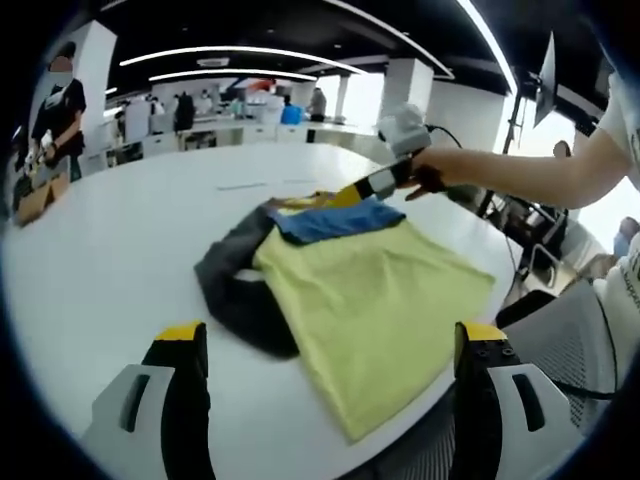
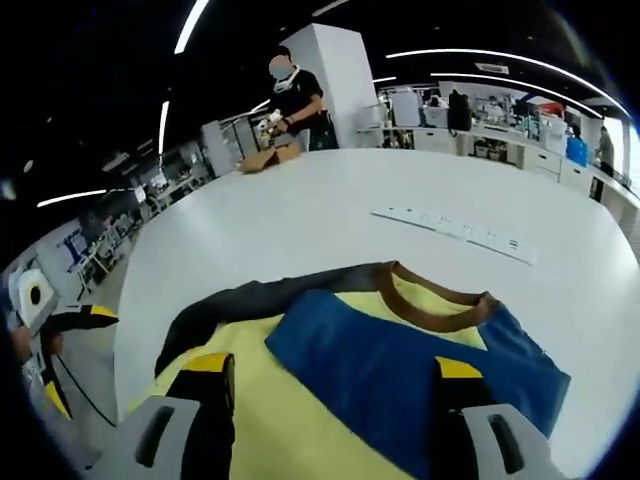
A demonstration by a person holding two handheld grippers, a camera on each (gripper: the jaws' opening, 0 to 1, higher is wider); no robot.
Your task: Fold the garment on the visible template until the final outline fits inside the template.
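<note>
Shirt [image 1: 375, 290] lies partly folded on the white worktop [image 1: 120, 250], near its edge: yellow body, blue sleeve [image 2: 400, 375] flipped over the top, dark sleeve [image 1: 235, 285] sticking out sideways, brown collar [image 2: 440, 290]. Left tongs [image 1: 335, 395] wide open, holding nothing, short of the hem. Right tongs [image 2: 335, 400] open over the blue sleeve, gripping nothing. White strip [image 2: 455, 230] lies on the worktop beyond the shirt. Person [image 2: 295, 100] stands at the far edge by brown paper [image 2: 265, 157]. Grey chair [image 1: 560, 345] beside the near edge.

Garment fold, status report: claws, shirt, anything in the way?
Left claw open, short of the shirt. Right claw open above the blue panel. Shirt partly folded on the white table, dark sleeve out. Nothing blocking.
</note>
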